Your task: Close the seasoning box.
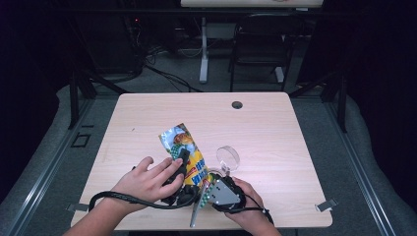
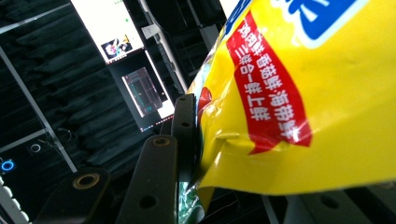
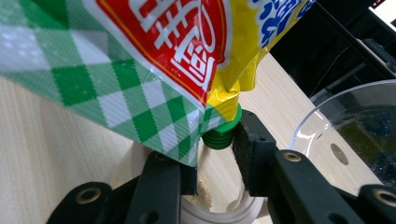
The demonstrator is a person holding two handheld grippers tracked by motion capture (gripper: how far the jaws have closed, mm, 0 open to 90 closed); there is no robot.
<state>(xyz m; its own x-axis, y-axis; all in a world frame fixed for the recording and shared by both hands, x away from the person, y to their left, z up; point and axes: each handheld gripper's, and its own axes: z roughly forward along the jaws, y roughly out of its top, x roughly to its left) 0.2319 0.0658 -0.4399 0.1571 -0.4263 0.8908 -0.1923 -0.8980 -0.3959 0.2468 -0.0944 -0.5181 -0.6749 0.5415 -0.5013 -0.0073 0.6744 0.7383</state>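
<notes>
Pouch [image 1: 187, 150] sits tilted above the table, its yellow body clamped in the left gripper [image 2: 196, 135] (one jaw flat against the foil). Right gripper [image 3: 212, 149] closes on the green cap [image 3: 222, 135], which sits between its fingers. Looks like the unscrewing step; next it needs a twist while the left holds steady. A clear cup [image 1: 227, 157] waits just beside, on the pale wood table [image 1: 275, 128]; the room behind is dark.

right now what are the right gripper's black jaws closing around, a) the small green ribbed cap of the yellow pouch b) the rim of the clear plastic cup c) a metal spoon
a: in the right gripper view the right gripper has its black jaws on either side of the small green ribbed cap at the corner of the yellow pouch; the clear plastic cup stands apart.
</notes>
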